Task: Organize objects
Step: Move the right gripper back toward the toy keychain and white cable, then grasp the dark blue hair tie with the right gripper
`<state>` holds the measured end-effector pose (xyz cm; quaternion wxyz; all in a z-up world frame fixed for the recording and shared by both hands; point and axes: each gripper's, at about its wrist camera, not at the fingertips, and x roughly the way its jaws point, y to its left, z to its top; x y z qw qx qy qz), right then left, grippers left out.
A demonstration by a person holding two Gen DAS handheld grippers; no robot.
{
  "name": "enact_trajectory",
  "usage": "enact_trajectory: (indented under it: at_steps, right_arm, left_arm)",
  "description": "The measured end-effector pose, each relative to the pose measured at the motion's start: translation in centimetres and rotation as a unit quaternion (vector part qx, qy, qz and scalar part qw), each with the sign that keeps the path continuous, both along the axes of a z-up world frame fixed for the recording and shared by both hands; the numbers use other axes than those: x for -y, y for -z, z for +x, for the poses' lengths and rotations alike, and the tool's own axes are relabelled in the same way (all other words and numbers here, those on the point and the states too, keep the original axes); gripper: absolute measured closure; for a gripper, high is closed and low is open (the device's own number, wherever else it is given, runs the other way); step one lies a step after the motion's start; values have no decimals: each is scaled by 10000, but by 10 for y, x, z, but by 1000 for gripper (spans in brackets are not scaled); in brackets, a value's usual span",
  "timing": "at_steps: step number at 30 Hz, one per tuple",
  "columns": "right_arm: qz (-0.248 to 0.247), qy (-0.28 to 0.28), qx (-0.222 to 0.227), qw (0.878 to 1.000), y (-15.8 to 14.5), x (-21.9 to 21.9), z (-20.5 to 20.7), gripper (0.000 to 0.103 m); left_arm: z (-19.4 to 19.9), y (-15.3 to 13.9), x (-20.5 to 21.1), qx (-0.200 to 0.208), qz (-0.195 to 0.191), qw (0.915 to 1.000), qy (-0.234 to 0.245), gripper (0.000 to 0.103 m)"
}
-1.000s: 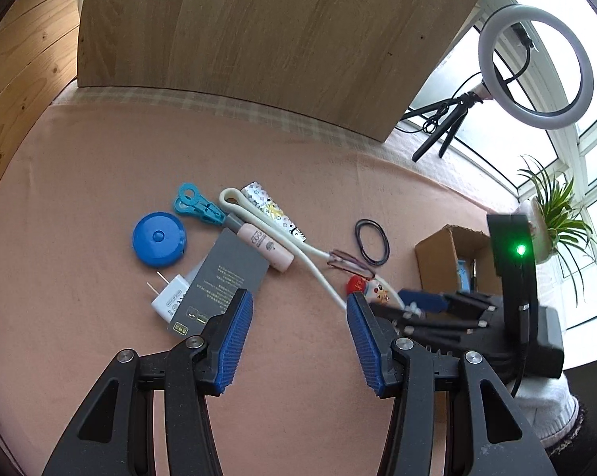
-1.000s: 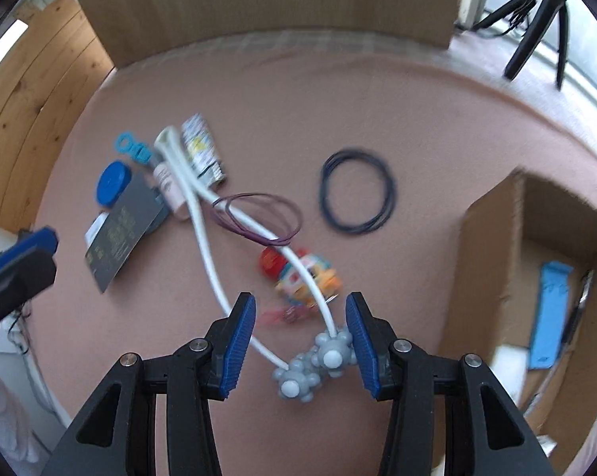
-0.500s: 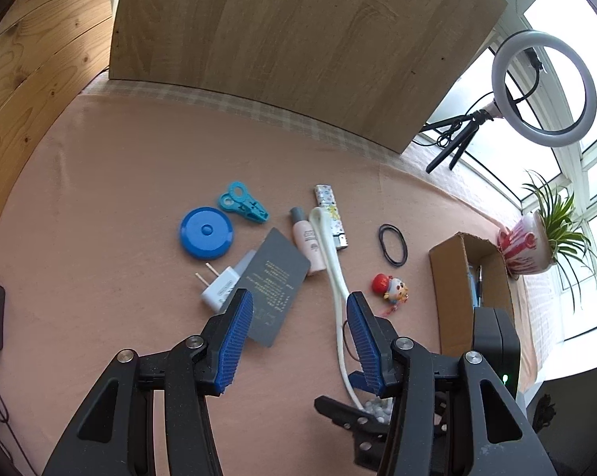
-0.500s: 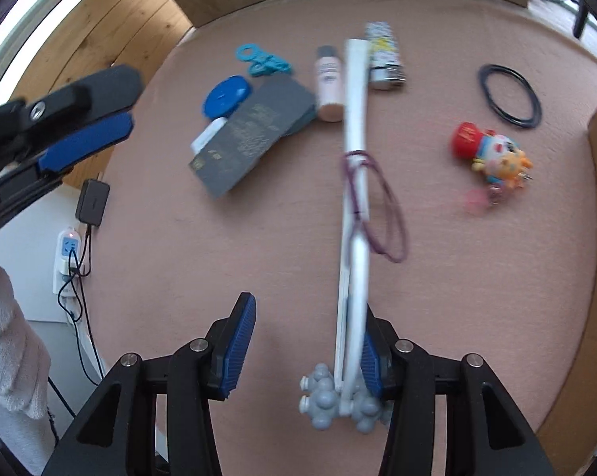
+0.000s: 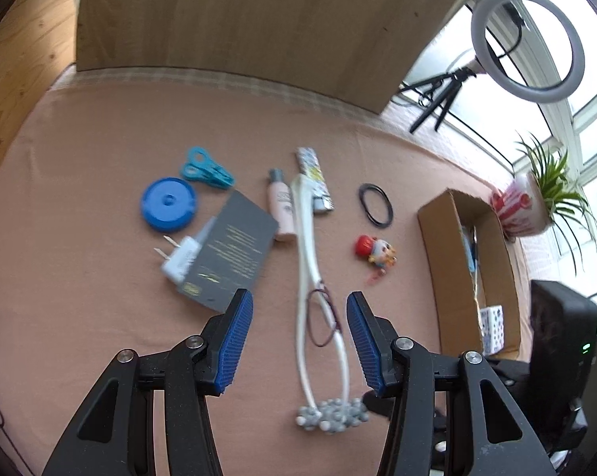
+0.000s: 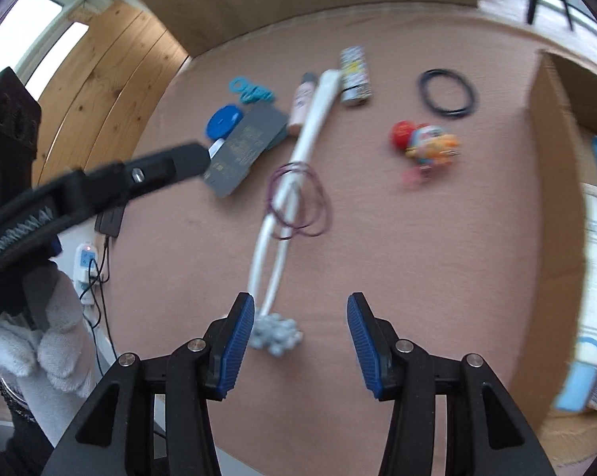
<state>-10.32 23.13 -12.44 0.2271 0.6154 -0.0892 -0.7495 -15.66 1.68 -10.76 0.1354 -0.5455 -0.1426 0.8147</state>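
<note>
— What's over by the window?

— A ring light [image 5: 528, 41] on a black tripod [image 5: 437, 91], and a potted plant [image 5: 544, 194] in a red-and-white pot.

— And behind the table?

— A wooden board [image 5: 259, 20] stands upright. A power strip [image 6: 85, 265] lies on the floor, cables trailing from it.

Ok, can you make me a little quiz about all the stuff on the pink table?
1. True or false: the black rings lie inside the cardboard box.
2. Which lies around the white massager? A) purple loop B) blue clip C) toy figure
3. Fill in: the right gripper is ____, holding nothing.

Key: 1 false, they lie on the table beside it. 2 A, the purple loop. 3 open.
</note>
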Motion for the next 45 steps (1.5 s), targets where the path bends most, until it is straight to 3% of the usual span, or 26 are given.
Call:
enact_trajectory:
  at_steps: [8,10,21,25,34,45]
  right_arm:
    - [114,630,-436,9970,-28,-52,-43,58]
    - [161,706,-446,9964,-29,-56,-63,58]
    - [936,514,-366,9936,-1,-37,-140,58]
    - [1202,235,-325,9919,14,-18,-152,67]
    - [1661,63,-317,9856,33,5,-168,71]
    - [1628,62,-240,9863,43,-1,-167,99]
  left_arm:
    - [-8,20,-39,351,-222,9985,363,52]
    - [-10,22,-42,399,-238,9980,426,56]
    - [-18,31,-43,656,-226,9965,475,71]
    - [-20,31,-43,665,-207,9964,488,87]
    - [-22,34,-44,695,-201,9962,487,96]
    - [-22,15,-35,502,149,9982,304,99]
